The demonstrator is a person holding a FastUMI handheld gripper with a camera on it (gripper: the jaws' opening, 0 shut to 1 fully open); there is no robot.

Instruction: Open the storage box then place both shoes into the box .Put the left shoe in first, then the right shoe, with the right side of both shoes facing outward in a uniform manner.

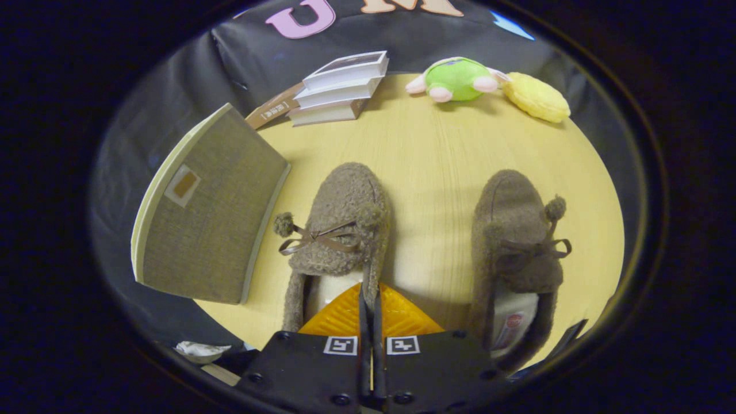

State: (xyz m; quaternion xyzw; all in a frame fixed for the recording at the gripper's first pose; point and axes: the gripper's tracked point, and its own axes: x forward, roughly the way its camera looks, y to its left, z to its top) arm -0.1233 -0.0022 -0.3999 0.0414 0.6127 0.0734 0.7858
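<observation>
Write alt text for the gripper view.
Tongs shut, tips at the heel opening of the left slipper on a wooden table. The other slipper lies beside it, a fabric box on its other side; books and plush toys beyond.

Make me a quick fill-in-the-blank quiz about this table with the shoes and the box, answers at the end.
1. The storage box lies beside the left shoe with its lid ____.
2. The claw fingers are pressed ____ at the heel of the left shoe.
3. Each shoe, including the right shoe, has a ribbon ____ with pompoms.
4. The green plush toy lies next to a ____ one.

Answers: closed; together; bow; yellow
</observation>
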